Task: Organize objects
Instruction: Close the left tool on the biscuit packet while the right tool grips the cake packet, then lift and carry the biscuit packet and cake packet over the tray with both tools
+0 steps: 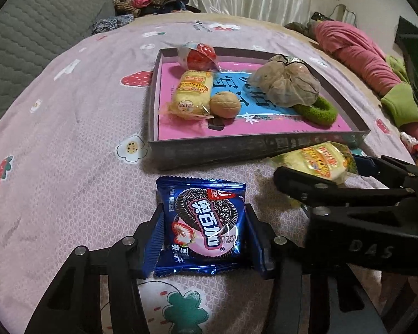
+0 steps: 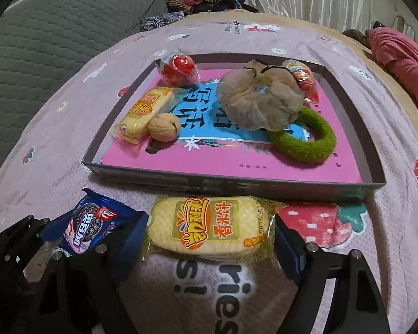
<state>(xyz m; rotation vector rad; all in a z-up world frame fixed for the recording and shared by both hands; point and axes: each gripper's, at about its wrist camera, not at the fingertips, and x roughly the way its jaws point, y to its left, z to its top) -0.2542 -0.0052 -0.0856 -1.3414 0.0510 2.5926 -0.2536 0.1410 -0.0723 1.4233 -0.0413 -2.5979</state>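
Observation:
A blue cookie packet (image 1: 202,222) lies on the pink bedspread in front of the tray. My left gripper (image 1: 204,224) is shut on it, blue pads pressing both side edges. Right of it lies a yellow rice cracker packet (image 2: 209,228), lengthwise between the fingers of my right gripper (image 2: 210,232), whose pads touch its crimped ends. That packet (image 1: 317,161) and the right gripper (image 1: 320,174) also show in the left wrist view. The cookie packet (image 2: 89,228) appears at the lower left of the right wrist view.
Just beyond both packets sits a shallow grey tray (image 2: 209,181) with a pink sheet inside. It holds another yellow packet (image 2: 145,114), a walnut (image 2: 164,126), a red wrapped sweet (image 2: 178,68), a mesh puff (image 2: 259,100) and a green ring (image 2: 306,144). Clothes are piled at the bed's far edge.

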